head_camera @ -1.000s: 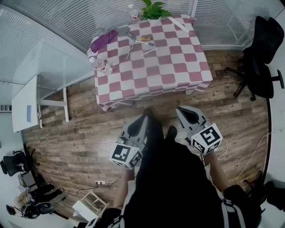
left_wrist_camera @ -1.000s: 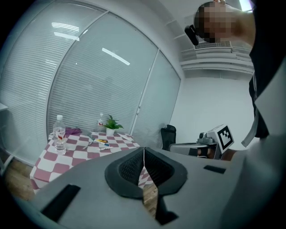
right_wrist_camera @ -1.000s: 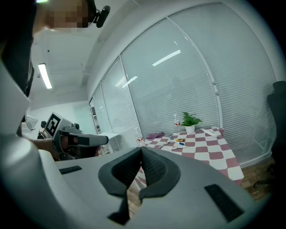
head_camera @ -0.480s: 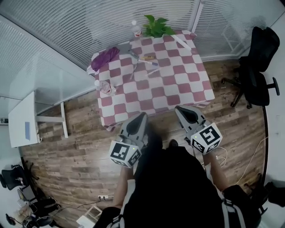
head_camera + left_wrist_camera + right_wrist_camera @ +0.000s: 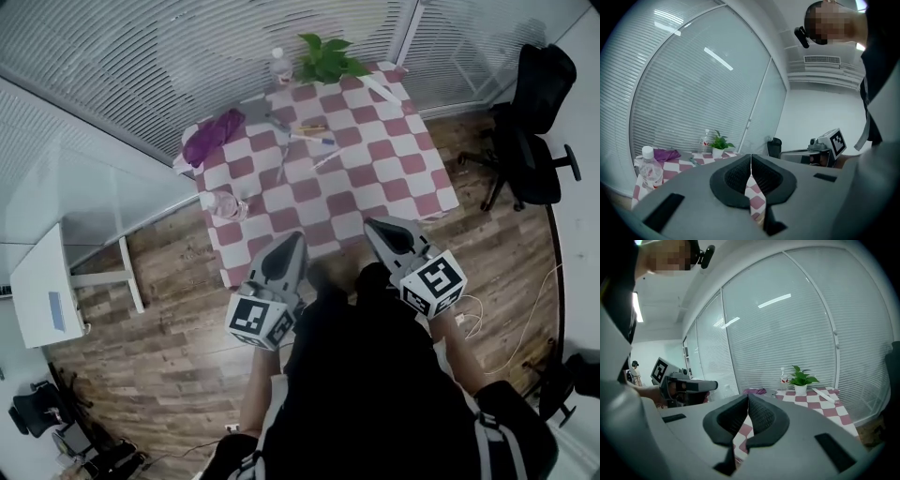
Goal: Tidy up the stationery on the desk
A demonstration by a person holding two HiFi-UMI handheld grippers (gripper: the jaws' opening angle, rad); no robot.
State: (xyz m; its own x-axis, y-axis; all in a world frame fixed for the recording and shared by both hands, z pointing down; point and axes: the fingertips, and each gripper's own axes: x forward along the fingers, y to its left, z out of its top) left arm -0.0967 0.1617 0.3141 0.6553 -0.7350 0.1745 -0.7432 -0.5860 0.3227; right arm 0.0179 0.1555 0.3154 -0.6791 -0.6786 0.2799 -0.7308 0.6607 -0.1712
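Pens [image 5: 312, 138] lie on the far half of the checked desk [image 5: 375, 178] near the plant [image 5: 328, 58], too small in head view to sort by kind, & the person's dark torso hides most of both arms. Left gripper [image 5: 292, 242] & right gripper [image 5: 377, 226] are near the desk's front edge, each w/ jaws pressed together on nothing. Left gripper view shows a bottle [image 5: 650, 171] upright at the desk's corner, by a purple cloth [image 5: 665, 153]; right gripper view shows a white strip [image 5: 825, 395] along the desk's right side.
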